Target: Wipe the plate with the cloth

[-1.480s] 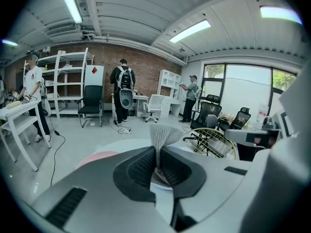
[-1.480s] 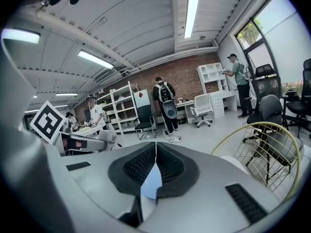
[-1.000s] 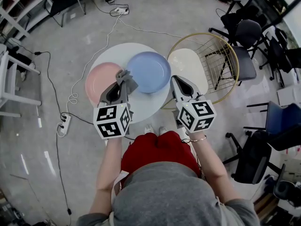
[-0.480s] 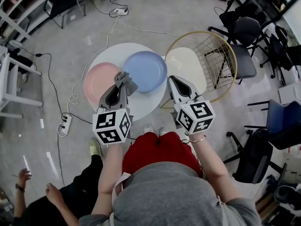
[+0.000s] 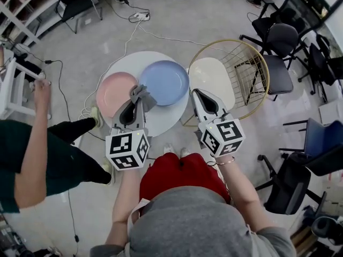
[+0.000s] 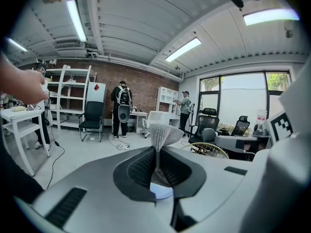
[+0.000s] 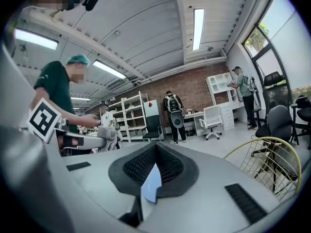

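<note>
A blue plate (image 5: 166, 79) lies on the round white table (image 5: 161, 120), with a pink plate (image 5: 112, 90) touching its left side. My left gripper (image 5: 138, 98) hovers over the blue plate's near-left rim, shut on a grey cloth (image 5: 142, 95). In the left gripper view the cloth (image 6: 163, 134) fans out past the closed jaws, and a sliver of the blue plate (image 6: 163, 192) shows beneath. My right gripper (image 5: 195, 93) sits just off the plate's right rim, shut, nothing held. Blue plate (image 7: 150, 186) shows through the gap behind its tips.
A gold wire chair (image 5: 256, 71) with a cream cushion (image 5: 211, 75) stands right of the table. A person in dark green (image 5: 37, 143) stands close at the left. Cables and a power strip (image 5: 86, 111) lie on the floor. Office chairs (image 5: 281, 42) crowd the right.
A person in dark green has walked in at the left. Both grippers have kept their places by the blue plate, the cloth still gripped.
</note>
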Demonstrator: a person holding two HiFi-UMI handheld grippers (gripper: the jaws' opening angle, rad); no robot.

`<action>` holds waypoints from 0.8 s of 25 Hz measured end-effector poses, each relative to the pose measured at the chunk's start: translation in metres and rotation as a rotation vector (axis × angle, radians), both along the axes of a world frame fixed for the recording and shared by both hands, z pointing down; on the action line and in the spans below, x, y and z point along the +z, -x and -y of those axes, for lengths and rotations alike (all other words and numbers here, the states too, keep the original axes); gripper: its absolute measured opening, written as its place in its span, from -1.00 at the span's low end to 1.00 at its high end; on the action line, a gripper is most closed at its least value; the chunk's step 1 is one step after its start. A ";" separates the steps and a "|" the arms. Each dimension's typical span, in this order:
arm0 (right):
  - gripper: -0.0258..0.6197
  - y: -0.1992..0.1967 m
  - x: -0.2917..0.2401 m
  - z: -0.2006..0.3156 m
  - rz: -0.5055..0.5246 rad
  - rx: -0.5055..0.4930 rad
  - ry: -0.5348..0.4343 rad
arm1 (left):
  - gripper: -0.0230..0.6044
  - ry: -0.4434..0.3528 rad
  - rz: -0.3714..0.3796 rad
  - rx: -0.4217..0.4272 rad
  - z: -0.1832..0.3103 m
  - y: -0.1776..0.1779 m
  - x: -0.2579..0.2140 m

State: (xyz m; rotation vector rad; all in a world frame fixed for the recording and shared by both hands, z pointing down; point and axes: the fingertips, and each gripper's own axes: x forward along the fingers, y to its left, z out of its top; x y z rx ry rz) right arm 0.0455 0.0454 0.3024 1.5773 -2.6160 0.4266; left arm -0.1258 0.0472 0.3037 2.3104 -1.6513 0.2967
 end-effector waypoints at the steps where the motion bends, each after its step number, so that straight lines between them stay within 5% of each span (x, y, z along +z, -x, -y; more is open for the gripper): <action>1: -0.83 -0.001 -0.002 0.000 -0.001 -0.002 -0.004 | -0.82 -0.005 0.002 -0.003 -0.001 -0.001 -0.002; 20: -0.83 -0.002 -0.014 -0.019 -0.018 -0.057 -0.042 | -0.82 -0.033 -0.003 -0.050 -0.029 -0.006 -0.014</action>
